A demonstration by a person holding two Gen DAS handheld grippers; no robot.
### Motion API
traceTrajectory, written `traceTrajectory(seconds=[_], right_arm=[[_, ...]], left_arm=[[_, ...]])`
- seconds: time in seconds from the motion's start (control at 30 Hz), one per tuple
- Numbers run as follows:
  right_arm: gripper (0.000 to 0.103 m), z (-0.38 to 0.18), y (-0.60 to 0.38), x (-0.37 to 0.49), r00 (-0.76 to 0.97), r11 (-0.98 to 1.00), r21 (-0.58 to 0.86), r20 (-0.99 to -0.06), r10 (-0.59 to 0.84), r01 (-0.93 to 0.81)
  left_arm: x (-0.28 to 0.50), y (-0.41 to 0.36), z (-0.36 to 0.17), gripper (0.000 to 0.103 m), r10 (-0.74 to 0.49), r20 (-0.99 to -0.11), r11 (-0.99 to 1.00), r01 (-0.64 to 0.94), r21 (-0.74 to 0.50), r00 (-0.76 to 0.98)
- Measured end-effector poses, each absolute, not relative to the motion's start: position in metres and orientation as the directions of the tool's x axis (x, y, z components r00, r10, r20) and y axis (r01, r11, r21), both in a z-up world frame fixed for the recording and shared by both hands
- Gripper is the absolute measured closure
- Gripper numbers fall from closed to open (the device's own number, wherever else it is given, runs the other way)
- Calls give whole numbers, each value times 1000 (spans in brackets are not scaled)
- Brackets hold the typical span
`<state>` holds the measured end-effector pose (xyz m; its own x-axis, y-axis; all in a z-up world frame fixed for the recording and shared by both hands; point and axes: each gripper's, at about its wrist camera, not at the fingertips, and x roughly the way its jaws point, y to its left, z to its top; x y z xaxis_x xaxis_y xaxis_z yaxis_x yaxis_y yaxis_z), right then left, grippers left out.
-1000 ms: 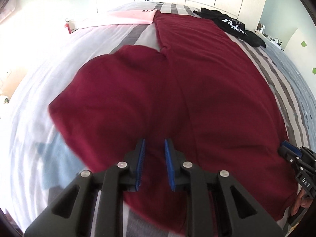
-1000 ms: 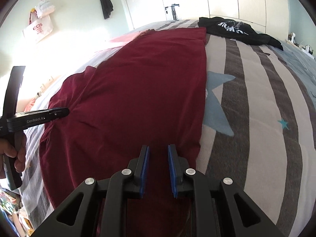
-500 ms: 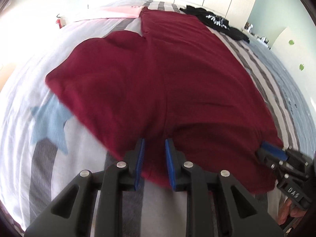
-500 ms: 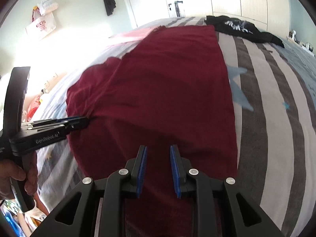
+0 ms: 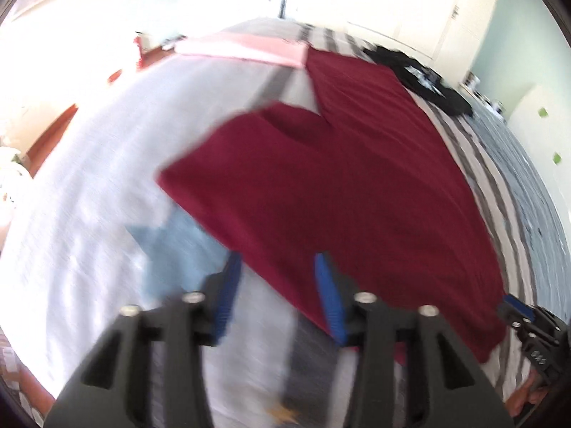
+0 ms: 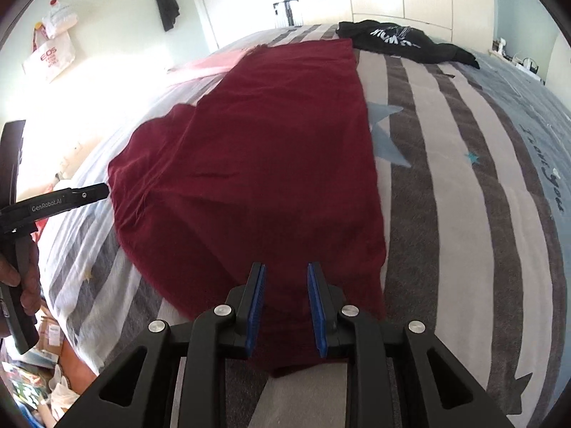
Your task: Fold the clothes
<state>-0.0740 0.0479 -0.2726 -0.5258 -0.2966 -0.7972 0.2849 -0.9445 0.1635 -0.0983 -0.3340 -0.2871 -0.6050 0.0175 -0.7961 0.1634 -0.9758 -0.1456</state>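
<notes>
**A:** How far along are we with the folding?

**B:** Early, I'd say. The dark red garment [image 6: 257, 164] lies spread along the striped bed cover [image 6: 464, 214], filling the middle of the right wrist view from the near edge up to the top centre. One side looks turned in already, with a straight edge on the right and a flap bulging out at centre left. I can't tell from here whether it counts as a proper first fold. The black top [image 6: 399, 41] at the upper right and the pink piece [image 5: 246, 48] at the top of the left wrist view don't look handled, so I judge most of the work is left.

**A:** And the left gripper?

**B:** The left gripper [image 5: 276, 285] has just been opening. Its jaws stand well apart at the bottom of a blurred frame. The near corner of the red cloth shows between the tips, but the pads aren't pressing it, so I read that as let go.

**A:** The right one?

**B:** The right gripper [image 6: 285, 306] sits at the bottom centre of its own view, jaws narrowly apart. Red cloth lies beneath and between them, with a visible gap at each pad. I see nothing clamped there.
</notes>
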Motion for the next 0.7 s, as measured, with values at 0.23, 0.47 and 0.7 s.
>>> traceTrajectory(seconds=[0.23,0.47,0.7], right_arm=[[81,-258,38,-129,-598,-962,153,-758,-262,228],[81,-253,10,-175,-608,-961,162,-747,-269,226],[81,-253,-5,-179,-596,-957,157,-753,-277,246]], left_arm=[[-150,-412,-296,39,-11,-784,-942,270,-201,-621],[-169,-446,-343,39,61,-837,-915,306,-265,-544],[-151,-447,-348,39,176,-784,-871,278,-406,-595]])
